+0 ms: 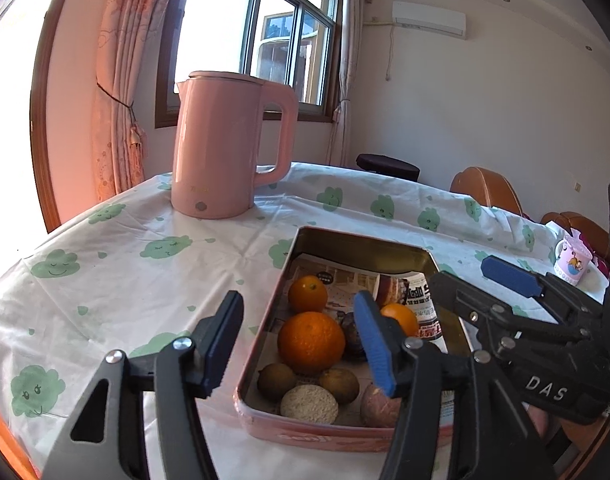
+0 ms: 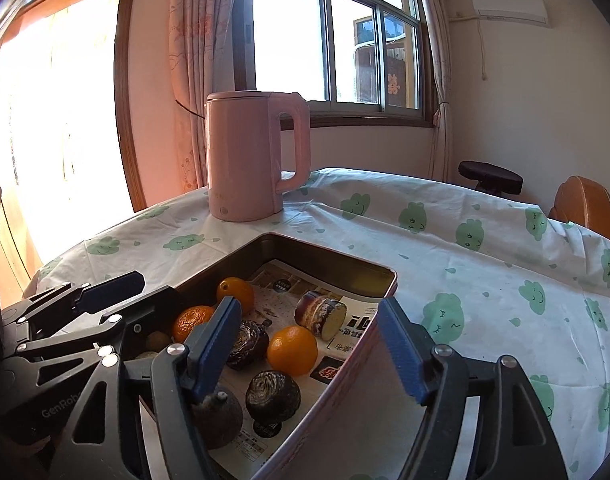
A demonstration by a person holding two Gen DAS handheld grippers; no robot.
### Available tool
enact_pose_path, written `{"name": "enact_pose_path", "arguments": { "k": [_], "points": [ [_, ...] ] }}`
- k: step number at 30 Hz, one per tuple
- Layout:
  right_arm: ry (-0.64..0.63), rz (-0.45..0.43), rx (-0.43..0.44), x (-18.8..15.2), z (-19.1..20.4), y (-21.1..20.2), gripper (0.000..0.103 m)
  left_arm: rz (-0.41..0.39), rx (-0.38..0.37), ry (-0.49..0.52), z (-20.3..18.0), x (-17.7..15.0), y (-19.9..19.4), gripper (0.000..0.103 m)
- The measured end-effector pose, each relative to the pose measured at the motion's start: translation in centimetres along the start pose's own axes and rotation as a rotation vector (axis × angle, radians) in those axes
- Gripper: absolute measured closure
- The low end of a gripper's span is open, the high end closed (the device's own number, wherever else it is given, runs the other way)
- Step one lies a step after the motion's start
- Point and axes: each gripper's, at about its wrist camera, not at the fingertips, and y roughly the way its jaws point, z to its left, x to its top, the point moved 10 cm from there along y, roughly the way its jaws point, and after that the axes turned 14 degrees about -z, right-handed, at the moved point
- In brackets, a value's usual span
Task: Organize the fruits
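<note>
A pink tin (image 1: 337, 438) lined with newspaper sits on the table and holds the fruit. In it lie a large orange (image 1: 311, 342), a smaller orange (image 1: 307, 294), two brown kiwis (image 1: 276, 380) and a pale rough ball (image 1: 309, 404). My left gripper (image 1: 299, 304) is open and straddles the tin's left wall with nothing between its pads. In the right wrist view, the tin (image 2: 329, 266) shows an orange (image 2: 292, 350), two dark wrinkled fruits (image 2: 273, 398) and a cut purple piece (image 2: 321, 314). My right gripper (image 2: 309, 312) is open and empty astride the tin's right wall.
A tall pink kettle (image 1: 221, 148) (image 2: 245, 160) stands behind the tin on the cloud-print tablecloth (image 1: 125, 280). A small cartoon cup (image 1: 571, 262) sits at the far right edge. Orange chairs (image 2: 585, 204) and a dark stool (image 2: 491, 176) stand beyond the table.
</note>
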Motion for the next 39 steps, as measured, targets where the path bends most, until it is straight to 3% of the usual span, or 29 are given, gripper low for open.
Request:
{"name": "enact_pose_path", "arguments": {
  "k": [12,31,39],
  "points": [
    [-0.015,-0.052,-0.075,0.6,-1.7,-2.0,0.024,-0.058,-0.018,0.018,-1.2,1.0,-1.0,0.019],
    [-0.024,-0.085,-0.113,1.0,-3.2,-3.3,0.024,-0.076,-0.014,0.024,-1.7,1.1,-1.1,0.018],
    [-0.014,-0.098,-0.120,1.2,-3.6,-3.6,0.017,-0.094,0.001,0.023,-1.5,1.6,-1.2,0.013]
  ]
}}
